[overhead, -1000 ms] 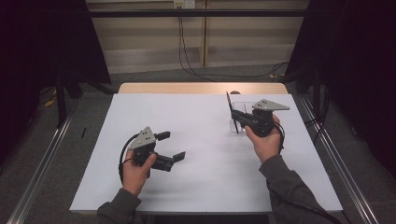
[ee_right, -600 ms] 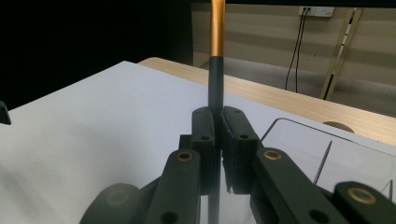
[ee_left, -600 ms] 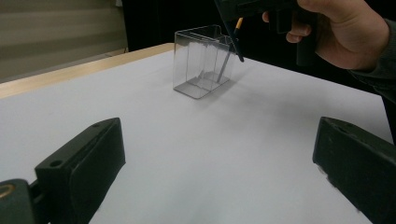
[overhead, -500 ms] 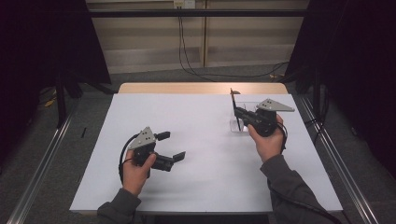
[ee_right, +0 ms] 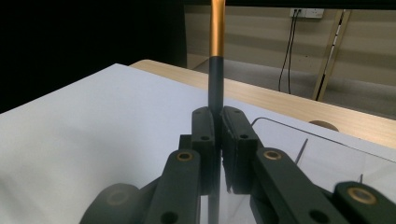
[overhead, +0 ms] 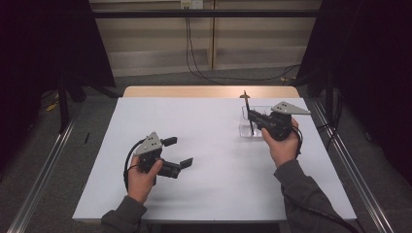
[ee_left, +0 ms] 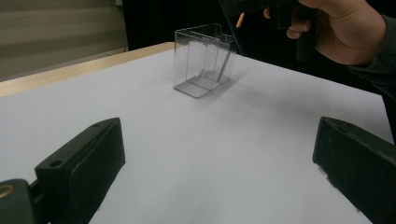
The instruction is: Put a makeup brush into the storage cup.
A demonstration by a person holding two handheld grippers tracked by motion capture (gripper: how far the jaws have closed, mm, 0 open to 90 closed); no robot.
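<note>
Rightward and farther went my right gripper (overhead: 250,116), pinching the pen (ee_right: 215,56) over the clear box (ee_left: 201,60); left gripper (overhead: 179,151) stayed spread. No writing was readable.

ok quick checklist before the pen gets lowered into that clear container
1. Right gripper shut on the pen: ok.
2. Pen upright between the jaws: ok.
3. Pen above the clear container, its lower end already inside: ok.
4. Container standing upright on the white table: ok.
5. Left gripper open, holding nothing, well apart from the container: ok.
6. Which compartment the pen tip sits in: cannot tell.
</note>
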